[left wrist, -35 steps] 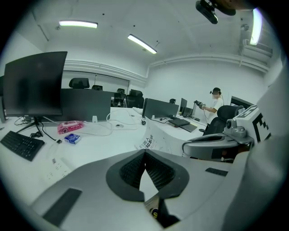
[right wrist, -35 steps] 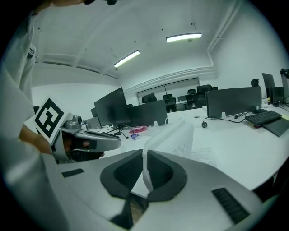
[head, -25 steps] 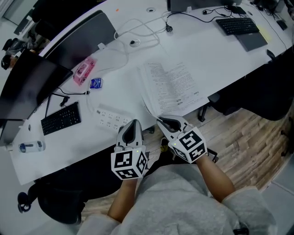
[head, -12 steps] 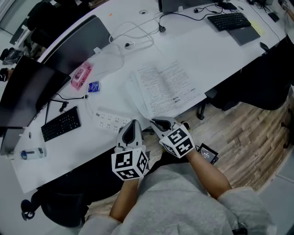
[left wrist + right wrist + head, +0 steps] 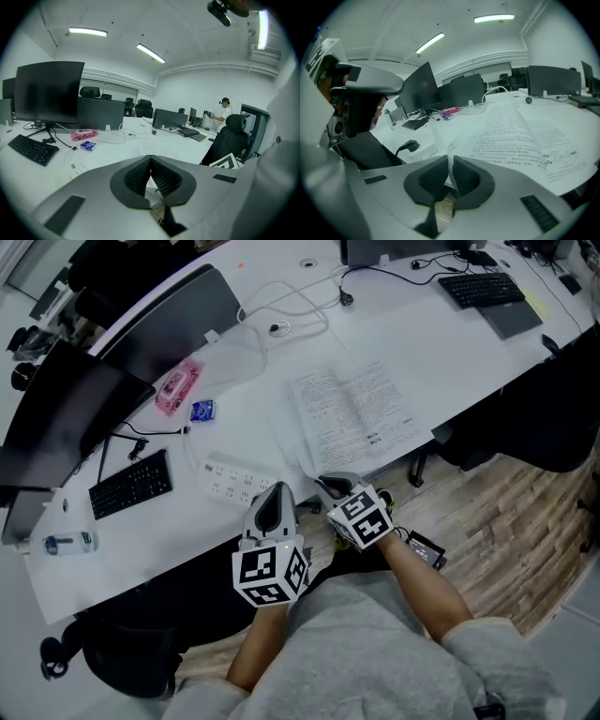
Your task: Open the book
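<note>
The book (image 5: 356, 413) lies open on the white desk (image 5: 422, 334), close to the desk's near edge; the right tongs (image 5: 329, 484) pinch a thin page (image 5: 450, 163) at the book's near left corner; the left tongs (image 5: 274, 491) are closed on nothing, just left, beside the power strip (image 5: 232, 481); bare desk lies beyond the book.

An open-plan office: a long white desk (image 5: 422, 343) carries dark monitors (image 5: 56, 418), black keyboards (image 5: 131, 484), a white power strip (image 5: 234, 482) and trailing cables (image 5: 281, 310). Further rows of screens (image 5: 169, 118) and black swivel chairs (image 5: 232, 136) fill the white-walled room under strip lights (image 5: 151, 53) set in the ceiling, while a person (image 5: 224, 112) stands at a workstation at the far end. Wood-effect flooring (image 5: 506, 521) runs beside the desk.
</note>
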`<state>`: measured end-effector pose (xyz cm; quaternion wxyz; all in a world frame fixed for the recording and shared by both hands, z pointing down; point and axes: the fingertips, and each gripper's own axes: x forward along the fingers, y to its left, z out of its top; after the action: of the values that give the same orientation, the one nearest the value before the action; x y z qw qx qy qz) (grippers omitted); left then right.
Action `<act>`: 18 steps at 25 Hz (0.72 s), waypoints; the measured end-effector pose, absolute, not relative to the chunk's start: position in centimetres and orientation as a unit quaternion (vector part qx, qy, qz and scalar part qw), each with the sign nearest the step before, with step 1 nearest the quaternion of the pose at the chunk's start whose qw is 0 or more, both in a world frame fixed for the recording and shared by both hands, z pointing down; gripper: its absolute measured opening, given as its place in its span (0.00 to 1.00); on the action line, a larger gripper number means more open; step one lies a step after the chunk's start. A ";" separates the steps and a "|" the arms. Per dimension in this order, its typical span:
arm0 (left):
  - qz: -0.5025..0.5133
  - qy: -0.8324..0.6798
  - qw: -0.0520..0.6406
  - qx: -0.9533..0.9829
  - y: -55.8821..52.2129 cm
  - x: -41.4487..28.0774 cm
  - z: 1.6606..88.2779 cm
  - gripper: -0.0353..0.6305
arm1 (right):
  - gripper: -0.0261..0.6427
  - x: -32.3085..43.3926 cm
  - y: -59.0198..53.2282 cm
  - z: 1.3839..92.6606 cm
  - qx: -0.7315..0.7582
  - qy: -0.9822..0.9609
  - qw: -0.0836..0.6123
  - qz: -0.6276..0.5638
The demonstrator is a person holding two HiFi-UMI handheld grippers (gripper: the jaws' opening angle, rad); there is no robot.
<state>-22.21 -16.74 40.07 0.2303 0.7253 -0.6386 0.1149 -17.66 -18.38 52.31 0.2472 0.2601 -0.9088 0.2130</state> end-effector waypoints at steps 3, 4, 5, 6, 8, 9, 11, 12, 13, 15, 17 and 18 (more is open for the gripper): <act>0.112 -0.639 0.227 0.726 -17.0 -22.3 39.9 0.07 | 0.11 -18.4 -17.8 53.5 0.253 -0.902 0.247 0.246; 0.112 -0.639 0.227 0.727 -17.0 -22.2 39.9 0.07 | 0.11 -18.5 -17.6 53.8 0.254 -0.900 0.249 0.253; 0.112 -0.638 0.226 0.727 -17.0 -22.1 39.9 0.07 | 0.13 -18.6 -17.3 54.1 0.256 -0.897 0.251 0.260; 0.112 -0.637 0.227 0.728 -16.9 -22.0 39.9 0.07 | 0.14 -18.6 -16.9 54.5 0.258 -0.893 0.254 0.267; 0.112 -0.635 0.227 0.730 -16.8 -21.9 39.9 0.07 | 0.18 -18.6 -16.5 55.1 0.259 -0.887 0.256 0.285; 0.111 -0.635 0.227 0.730 -16.8 -21.8 39.9 0.07 | 0.20 -18.5 -16.4 55.3 0.259 -0.885 0.251 0.295; 0.111 -0.633 0.227 0.732 -16.8 -21.7 39.9 0.07 | 0.22 -18.3 -16.4 55.1 0.255 -0.883 0.238 0.314; 0.111 -0.631 0.227 0.734 -16.8 -21.6 39.9 0.07 | 0.23 -18.2 -16.3 55.0 0.251 -0.883 0.234 0.322; 0.112 -0.629 0.227 0.735 -16.8 -21.5 40.0 0.07 | 0.25 -18.2 -16.0 55.0 0.244 -0.882 0.233 0.329; 0.114 -0.625 0.227 0.738 -16.7 -21.2 40.1 0.07 | 0.28 -18.3 -15.2 55.1 0.233 -0.880 0.232 0.343; 0.114 -0.623 0.227 0.740 -16.7 -21.1 40.1 0.07 | 0.28 -17.9 -14.8 55.2 0.240 -0.877 0.230 0.348; 0.113 -0.622 0.226 0.741 -16.8 -21.1 40.0 0.07 | 0.28 -17.7 -14.8 55.3 0.244 -0.875 0.229 0.349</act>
<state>-21.05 -16.79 40.02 0.2259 0.7415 -0.6216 0.1132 -17.69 -14.82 55.26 0.2286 0.2444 -0.8751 0.3495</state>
